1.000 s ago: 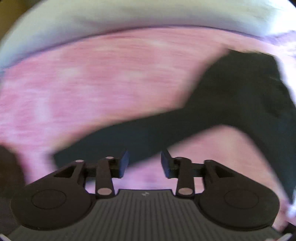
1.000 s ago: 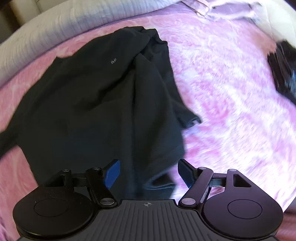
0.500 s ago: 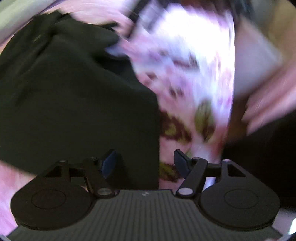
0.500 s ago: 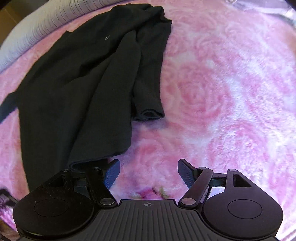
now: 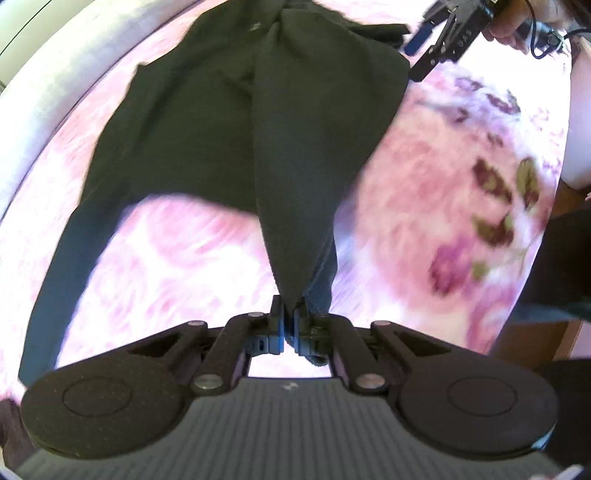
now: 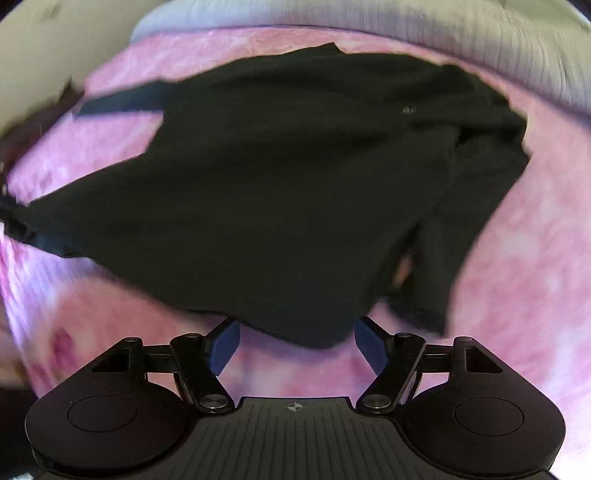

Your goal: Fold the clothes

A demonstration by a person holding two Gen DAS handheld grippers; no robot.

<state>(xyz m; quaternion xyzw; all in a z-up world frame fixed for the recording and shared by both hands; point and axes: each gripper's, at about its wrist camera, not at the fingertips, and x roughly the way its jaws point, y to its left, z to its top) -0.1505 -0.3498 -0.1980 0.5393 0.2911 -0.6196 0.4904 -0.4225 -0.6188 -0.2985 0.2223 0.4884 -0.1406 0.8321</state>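
Our left claw (image 5: 289,325) is clenched on one corner of the black shirt (image 5: 258,122); the two blue pads are pressed together with a thin point of cloth between them. From this pinch the cloth goes up and away in a stretched fold, and it becomes wider toward the far side. One long sleeve (image 5: 70,266) hangs down at the left of this view, and it looks blurred.

Our right claw (image 6: 296,345) is released: its two blue pads stand well apart. The near edge of the shirt (image 6: 288,192) lies just in front of them, and its lowest tip comes between the two pads, but we see no pad pressing on it. In the left wrist view the right claw (image 5: 424,48) appears at the top right, just beside the far corner of the shirt. We also see part of a hand (image 5: 506,31) behind it.

We count one shirt, and it lies on one pink bedcover (image 6: 517,280) with a rose pattern. It is spread but rumpled, and on the right side in the right wrist view a part of it is folded over itself. A small light mark (image 6: 408,109) is on the cloth near the far edge. Beyond the bedcover we see one pale ribbed cushion (image 6: 424,33). The bedcover near the edge shows some dark leaves (image 5: 495,206).
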